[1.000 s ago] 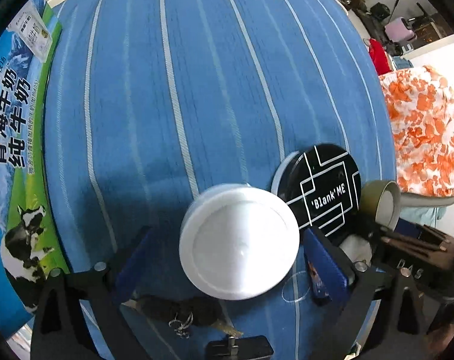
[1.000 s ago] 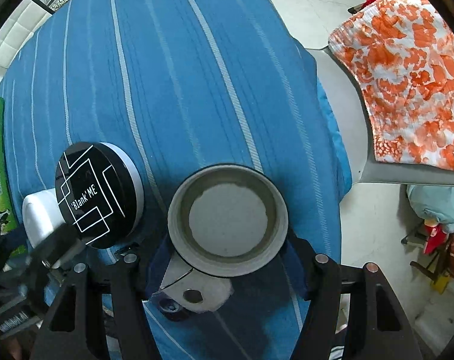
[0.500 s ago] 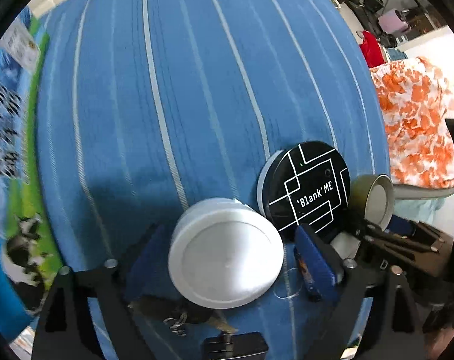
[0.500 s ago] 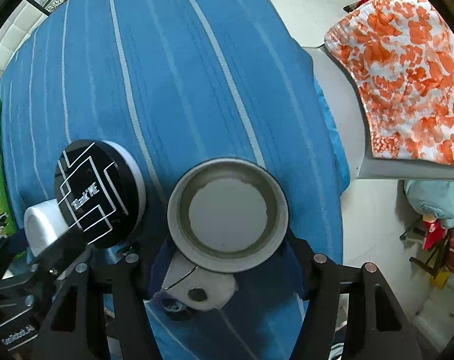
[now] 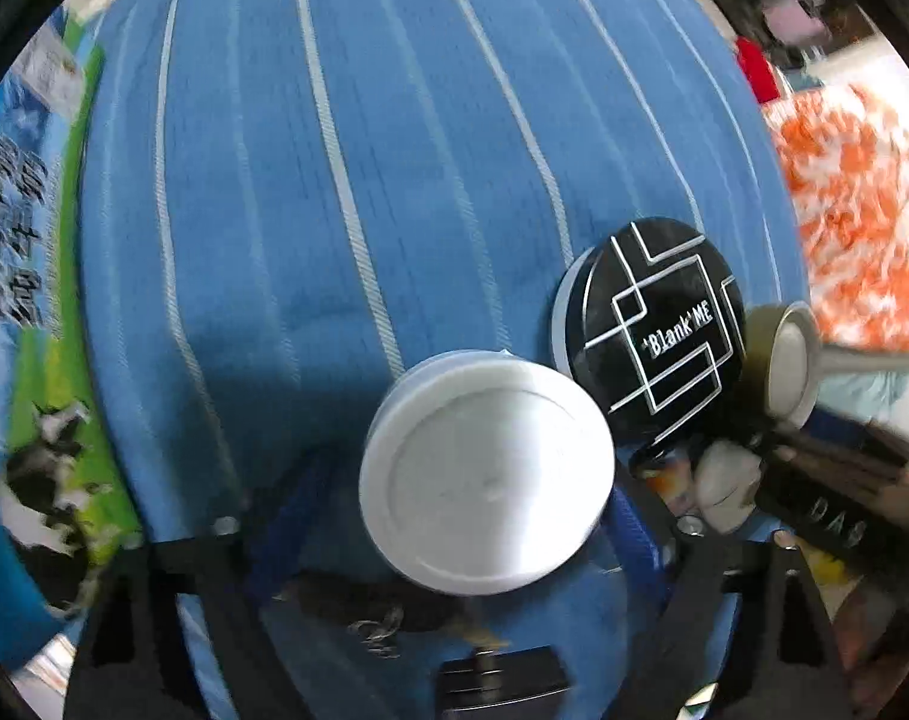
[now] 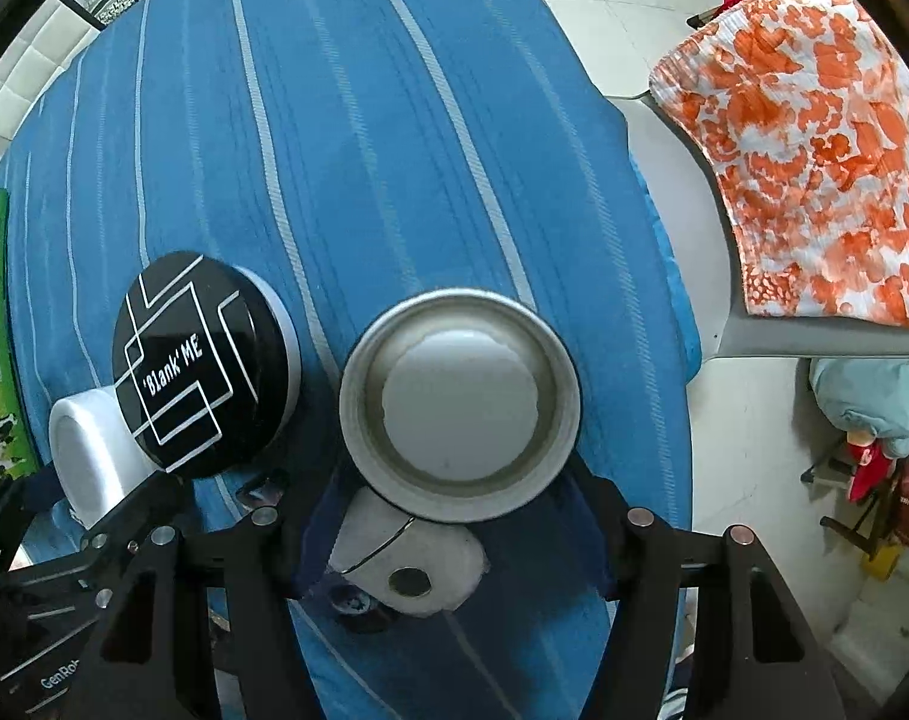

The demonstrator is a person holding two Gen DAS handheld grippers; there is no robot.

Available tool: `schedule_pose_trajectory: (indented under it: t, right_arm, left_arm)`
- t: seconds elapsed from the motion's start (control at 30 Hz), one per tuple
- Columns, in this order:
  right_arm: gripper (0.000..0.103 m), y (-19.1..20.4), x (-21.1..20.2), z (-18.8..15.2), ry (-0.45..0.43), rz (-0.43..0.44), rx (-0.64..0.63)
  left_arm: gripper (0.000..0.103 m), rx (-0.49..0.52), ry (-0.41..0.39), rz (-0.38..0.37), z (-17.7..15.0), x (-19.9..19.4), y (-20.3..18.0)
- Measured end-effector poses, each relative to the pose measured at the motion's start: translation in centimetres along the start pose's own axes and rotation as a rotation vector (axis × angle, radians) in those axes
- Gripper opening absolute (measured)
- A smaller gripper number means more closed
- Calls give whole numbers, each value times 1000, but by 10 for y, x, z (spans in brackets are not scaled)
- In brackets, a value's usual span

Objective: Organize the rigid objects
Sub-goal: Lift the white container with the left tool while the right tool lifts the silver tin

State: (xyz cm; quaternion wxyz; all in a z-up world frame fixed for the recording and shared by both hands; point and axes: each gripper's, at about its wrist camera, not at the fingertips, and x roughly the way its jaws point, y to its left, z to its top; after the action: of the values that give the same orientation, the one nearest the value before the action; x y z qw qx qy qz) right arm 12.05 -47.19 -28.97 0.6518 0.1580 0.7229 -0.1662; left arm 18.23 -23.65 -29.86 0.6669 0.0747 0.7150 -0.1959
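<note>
Grasp step: left gripper [image 5: 454, 516] closing around white jar [image 5: 487, 471], left pad not yet touching. Right gripper [image 6: 454, 516] clamped on tape roll [image 6: 459, 397]. Next: finish squeeze, lift.

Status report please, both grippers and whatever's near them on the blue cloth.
Left gripper closing around white tub. Right gripper straddles tape roll, grip unclear. Black round case sits between them.
</note>
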Motion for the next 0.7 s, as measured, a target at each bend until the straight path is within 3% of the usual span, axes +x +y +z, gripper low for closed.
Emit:
schedule_pose_trajectory:
  t: [0.13,0.27,0.33,0.4,0.5,0.53,0.6,0.7]
  right_arm:
    - [67,1,2,-2,1,-3,8]
    - [67,1,1,0,-19,-4,40]
    - [58,1,0,0,-28,-5,43]
    - [55,4,-1,-2,-35,-13,43]
    - [39,11,-3,-2,-37,-13,32]
    - [39,13,-3,-2,-33,-14,27]
    - [39,15,-2,-1,-24,-14,24]
    - [40,10,-1,1,-6,23,42]
  left_arm:
    - [80,-11,-5,6,-3,0,1]
    - [79,-22,-66,73,7,4,-11]
    - [78,-1,-87,103,8,6,-18]
    - [66,29,-96,117,5,6,-25]
    - [66,30,-92,116,2,10,-33]
    - [66,35,-88,123,2,11,-35]
    - [66,17,-56,111,2,12,-31]
    - [69,-46,-20,16,-4,9,-17]
